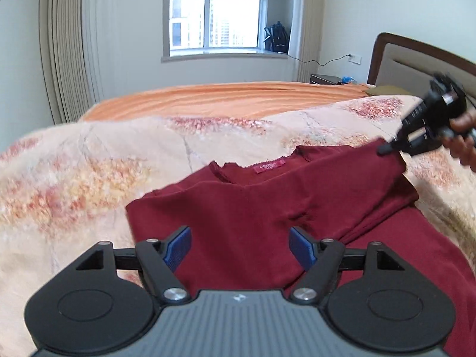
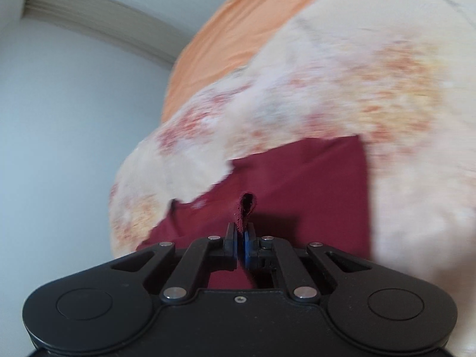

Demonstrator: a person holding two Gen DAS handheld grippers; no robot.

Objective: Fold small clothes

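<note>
A dark red shirt (image 1: 253, 205) lies on the floral bedspread (image 1: 74, 184), with its collar and pink label (image 1: 269, 166) facing away. One side is folded over the body. My left gripper (image 1: 240, 245) is open just above the near part of the shirt, holding nothing. My right gripper (image 1: 386, 148) shows at the far right of the left wrist view, at the shirt's far corner. In the right wrist view the right gripper (image 2: 240, 239) is shut on a pinched edge of the shirt (image 2: 297, 184), and a small loop of fabric stands above the pads.
An orange blanket (image 1: 226, 98) covers the far half of the bed. A brown headboard (image 1: 416, 56) is at the right, with a nightstand (image 1: 325, 78) beside it. A window (image 1: 217, 15), curtains (image 1: 68, 44) and a black backpack (image 1: 276, 38) are at the far wall.
</note>
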